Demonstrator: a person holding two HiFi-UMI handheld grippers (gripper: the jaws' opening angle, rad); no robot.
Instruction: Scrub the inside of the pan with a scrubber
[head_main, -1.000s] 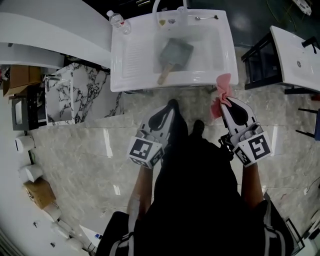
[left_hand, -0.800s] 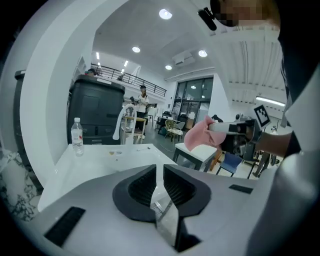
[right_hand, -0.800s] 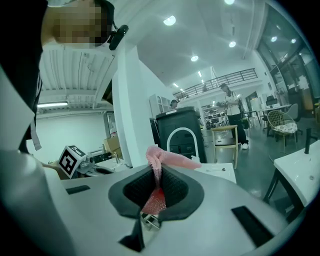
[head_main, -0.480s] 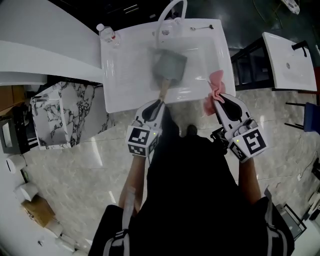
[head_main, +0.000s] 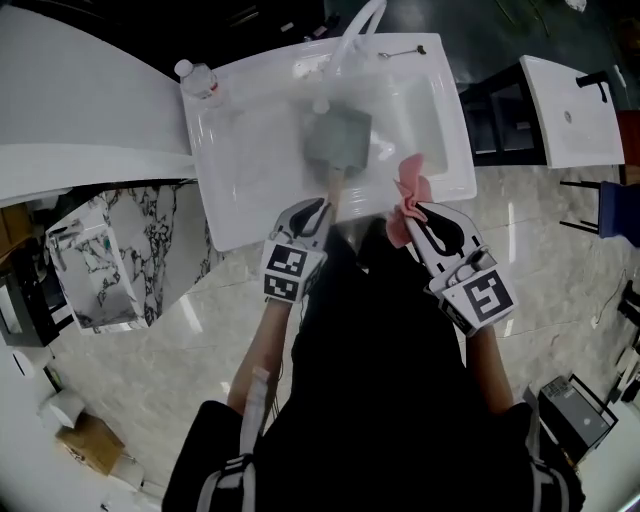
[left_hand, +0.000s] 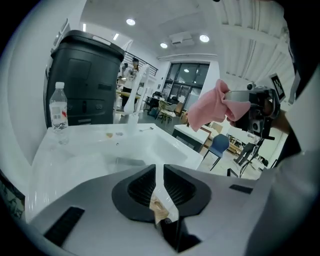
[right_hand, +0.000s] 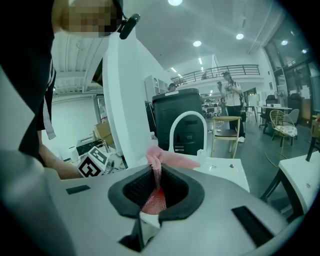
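Observation:
A grey square pan (head_main: 340, 138) lies in the white sink (head_main: 215, 180), its wooden handle (head_main: 331, 183) pointing at the front rim. My left gripper (head_main: 318, 205) (left_hand: 160, 166) is shut, with its tips just short of the handle's end. Only a tan sliver shows in the slit between its jaws. My right gripper (head_main: 410, 212) (right_hand: 157, 172) is shut on a pink mesh scrubber (head_main: 408, 188) (right_hand: 167, 157). It holds the scrubber over the sink's front rim, to the right of the pan. The scrubber (left_hand: 210, 105) also shows in the left gripper view, up at the right.
A water bottle (head_main: 198, 82) (left_hand: 58, 113) stands on the sink's back left corner and a curved faucet (head_main: 360, 30) rises at the back. A black bin (left_hand: 82, 85) stands behind the sink. A second sink (head_main: 575, 110) is at the right, and a marble block (head_main: 95, 255) at the left.
Both grippers have moved forward from over the floor to the sink's front edge. The left one has sunk towards the pan's handle. The pink scrubber stays in the right one.

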